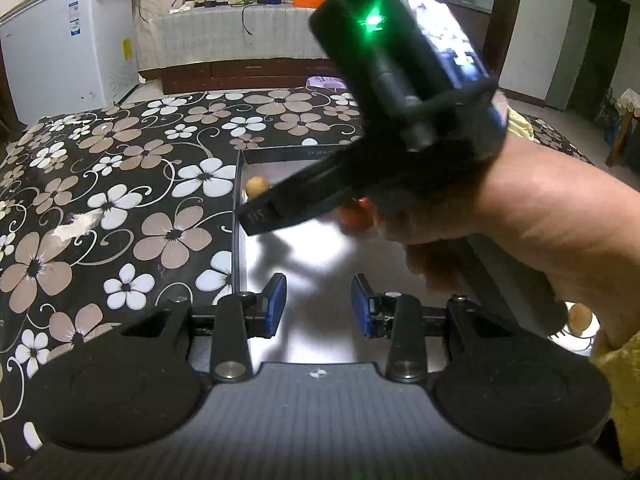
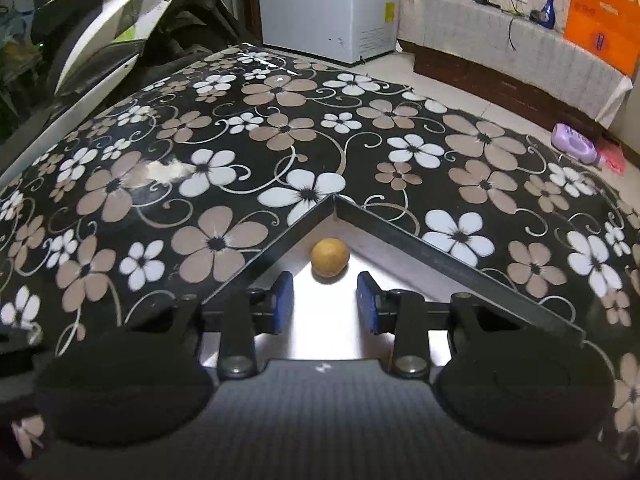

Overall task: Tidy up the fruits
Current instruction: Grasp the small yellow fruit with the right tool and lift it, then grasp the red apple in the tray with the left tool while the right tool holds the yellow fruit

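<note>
My left gripper (image 1: 319,306) hangs over the near end of the tray (image 1: 238,216), its blue pads (image 1: 277,304) apart with nothing between them, only the tray's bright floor. To the left lies the floral cloth (image 1: 120,200), with a pale torn patch (image 1: 76,226) in it. At the tray's far left corner sits a small tan fruit (image 1: 256,186), half hidden behind the black finger of my right gripper (image 1: 264,216), which crosses this view from the right. That tool and my right hand (image 1: 520,232) cover most of the tray; how its jaws stand I cannot tell from here. Under the hand a blurred orange-red thing (image 1: 354,216) shows, perhaps another fruit, though the glare and smear make it hard to say. Low at the right edge a second tan fruit (image 1: 580,316) peeks out past my yellow sleeve (image 1: 616,380).

From my right wrist the picture is plainer. Far left, dark and cut off, stands what looks like a scooter (image 2: 100,20). The tray corner (image 2: 334,200) points away from me, and the tan fruit (image 2: 330,257) rests on the floor just inside it, close to both walls. My right gripper (image 2: 326,302) sits just short of it, pads (image 2: 285,300) slightly apart, not touching the fruit and holding nothing. My own housing blocks the near part of the tray. Beyond the cloth stands a white freezer (image 2: 328,4), and on the floor at far right lies a purple bottle (image 2: 574,144).
</note>
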`<control>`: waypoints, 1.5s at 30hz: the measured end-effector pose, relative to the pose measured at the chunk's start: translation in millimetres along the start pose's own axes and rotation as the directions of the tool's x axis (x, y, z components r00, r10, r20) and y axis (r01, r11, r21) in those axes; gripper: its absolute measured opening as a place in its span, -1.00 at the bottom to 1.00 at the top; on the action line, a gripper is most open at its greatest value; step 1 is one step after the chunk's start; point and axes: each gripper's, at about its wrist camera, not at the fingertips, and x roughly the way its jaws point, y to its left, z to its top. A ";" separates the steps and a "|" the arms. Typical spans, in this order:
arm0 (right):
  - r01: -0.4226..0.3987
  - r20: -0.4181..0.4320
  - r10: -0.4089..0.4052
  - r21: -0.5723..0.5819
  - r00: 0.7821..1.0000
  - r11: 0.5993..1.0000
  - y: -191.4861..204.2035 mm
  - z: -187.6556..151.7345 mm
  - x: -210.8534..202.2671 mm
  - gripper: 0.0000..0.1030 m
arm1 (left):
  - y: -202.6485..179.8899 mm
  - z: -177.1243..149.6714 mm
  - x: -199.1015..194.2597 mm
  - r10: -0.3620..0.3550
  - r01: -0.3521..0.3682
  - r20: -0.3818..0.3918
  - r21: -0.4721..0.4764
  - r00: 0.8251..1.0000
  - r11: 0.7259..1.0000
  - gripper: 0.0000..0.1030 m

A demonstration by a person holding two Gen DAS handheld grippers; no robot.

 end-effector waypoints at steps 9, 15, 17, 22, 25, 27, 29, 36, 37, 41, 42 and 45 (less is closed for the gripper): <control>0.016 0.011 -0.016 0.020 1.000 1.000 -4.5 6.0 10.1 -0.51 | -3.0 2.5 1.3 -0.015 0.015 0.002 0.001 1.000 1.000 -0.20; -0.017 0.030 0.016 0.014 0.999 1.000 -4.7 4.1 0.0 -0.52 | -5.2 4.8 8.3 0.001 -0.001 -0.006 0.000 1.000 1.000 -0.20; -0.035 0.060 0.033 0.039 0.998 0.999 -10.6 4.0 -15.4 -0.52 | -5.0 7.4 10.6 -0.002 0.002 -0.004 -0.011 1.000 1.000 -0.20; -0.012 0.146 -0.006 0.119 0.989 0.993 -36.6 -2.6 -63.3 -0.52 | -10.8 15.5 19.9 -0.004 0.004 0.010 -0.016 1.000 1.000 -0.18; 0.025 0.168 -0.051 0.151 0.984 0.988 -50.7 -11.0 -83.1 -0.52 | -13.9 22.7 31.0 0.016 -0.015 0.017 -0.029 1.000 0.999 -0.07; 0.037 0.172 -0.064 0.158 0.983 0.987 -57.4 -17.0 -92.9 -0.52 | -13.3 27.0 41.7 0.011 -0.011 -0.003 -0.059 1.000 0.998 -0.05; 0.045 0.169 -0.071 0.150 0.983 0.988 -61.3 -22.6 -100.6 -0.52 | -15.4 30.8 50.1 -0.003 0.002 -0.012 -0.078 1.000 0.997 -0.04; 0.057 0.155 -0.079 0.141 0.985 0.988 -72.3 -40.0 -117.7 -0.52 | -32.5 36.3 73.1 0.035 -0.036 -0.018 -0.055 0.999 0.998 0.03; 0.056 0.156 -0.078 0.142 0.985 0.988 -72.4 -41.9 -120.0 -0.52 | -31.0 37.7 77.6 0.041 -0.042 -0.020 -0.065 0.999 0.997 0.03; 0.044 0.157 -0.065 0.133 0.985 0.990 -68.5 -48.1 -127.3 -0.52 | -33.3 41.4 86.3 0.061 -0.062 -0.016 -0.087 0.998 0.994 0.02; 0.044 0.156 -0.064 0.129 0.986 0.991 -67.1 -49.8 -128.9 -0.52 | -34.4 41.8 86.8 0.060 -0.061 -0.014 -0.086 0.998 0.994 0.00; 0.043 0.155 -0.063 0.127 0.986 0.991 -64.4 -54.6 -133.5 -0.52 | -41.1 40.7 87.0 0.072 -0.073 -0.006 -0.067 0.997 0.995 -0.10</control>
